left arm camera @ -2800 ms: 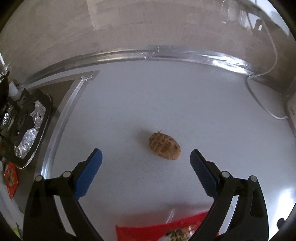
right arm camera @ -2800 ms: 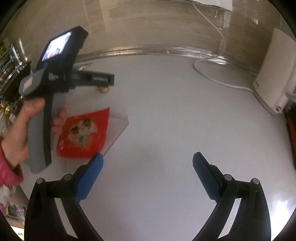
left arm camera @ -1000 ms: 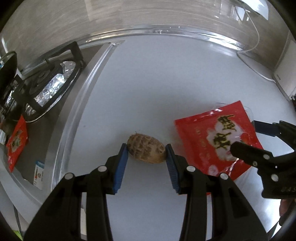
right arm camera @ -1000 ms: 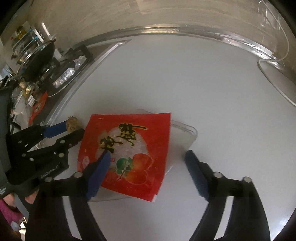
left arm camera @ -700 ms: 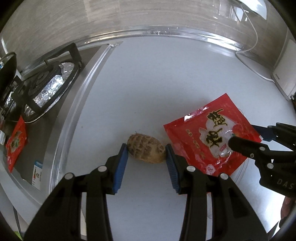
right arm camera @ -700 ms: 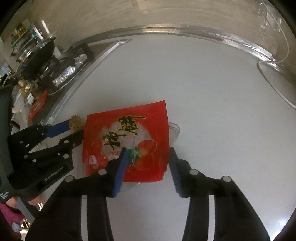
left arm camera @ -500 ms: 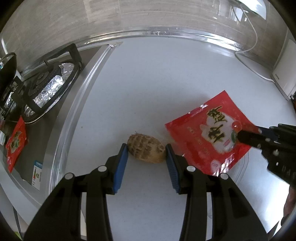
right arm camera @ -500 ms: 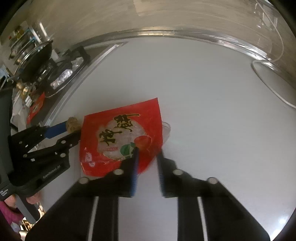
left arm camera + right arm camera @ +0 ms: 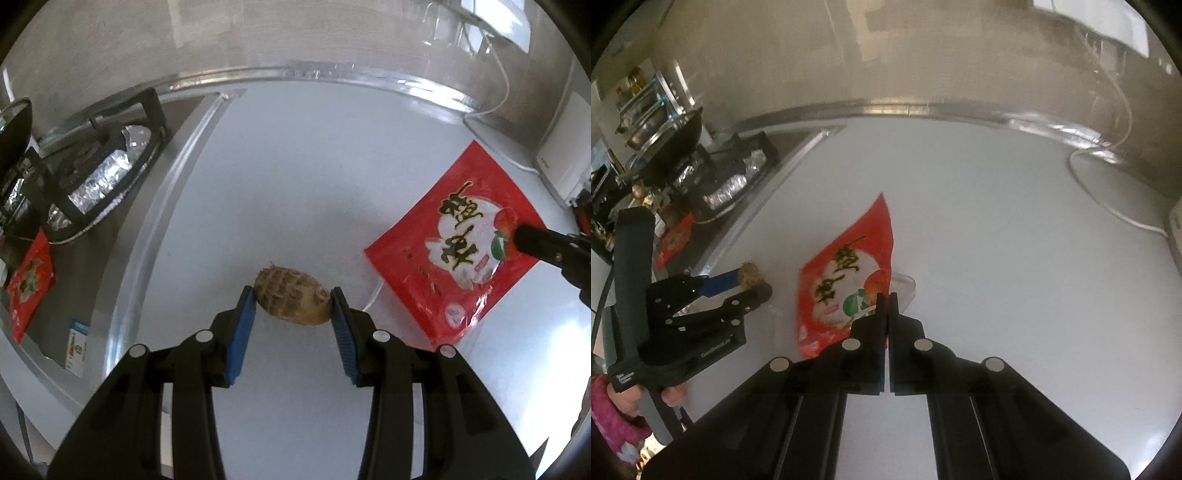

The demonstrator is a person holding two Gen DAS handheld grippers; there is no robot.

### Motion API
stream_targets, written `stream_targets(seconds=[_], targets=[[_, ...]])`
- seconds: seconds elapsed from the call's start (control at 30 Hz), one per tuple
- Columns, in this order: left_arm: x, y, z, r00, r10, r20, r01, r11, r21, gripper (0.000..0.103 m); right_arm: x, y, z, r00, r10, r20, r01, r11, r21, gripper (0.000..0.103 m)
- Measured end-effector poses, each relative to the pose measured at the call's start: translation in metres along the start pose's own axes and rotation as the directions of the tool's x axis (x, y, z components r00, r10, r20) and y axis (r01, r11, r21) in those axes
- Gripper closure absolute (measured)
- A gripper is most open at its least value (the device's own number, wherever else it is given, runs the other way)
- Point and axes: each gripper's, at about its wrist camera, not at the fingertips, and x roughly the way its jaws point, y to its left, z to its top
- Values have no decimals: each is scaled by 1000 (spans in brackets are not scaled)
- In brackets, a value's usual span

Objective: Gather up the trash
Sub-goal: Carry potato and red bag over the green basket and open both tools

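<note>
Our left hand-held gripper (image 9: 293,301) clamps brown husked lump (image 9: 292,301) between blue pads over white counter (image 9: 295,177). Our right hand-held gripper (image 9: 887,301) pinches red snack packet (image 9: 846,273), jaws together, packet lifted.

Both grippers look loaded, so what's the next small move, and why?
Probably lift both and carry them off together: the left gripper is shut on the brown ridged oval lump, and the right gripper pinches the red printed plastic snack bag, one corner already raised off the white counter.
</note>
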Motion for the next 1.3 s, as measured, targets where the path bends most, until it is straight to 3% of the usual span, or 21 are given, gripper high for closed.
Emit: stream_targets(seconds=[0.33,0.53,0.77,1.0,1.17,1.3], targets=[[-76,3,-26,997,-32,73,24,994,103,62,-84,50,-33,995,-40,92,41,999,-15,101],[-123,19,-74,993,-89,77,76,984,159,62,-119,95,-81,996,-28,89,26,999,21,101],[-162,43,-151,991,-132,27,122,965,230,62,-138,158,-160,1000,-18,14,18,998,64,101],[-154,51,-221,986,-150,-68,163,946,281,62,-123,192,-225,997,-23,-78,33,991,127,101],[-130,53,-254,982,-152,-108,179,933,312,62,-101,204,-249,990,-41,-136,59,989,134,101],[-101,54,-274,963,-172,-209,232,923,307,62,-93,209,-255,986,-48,-159,70,988,135,101]])
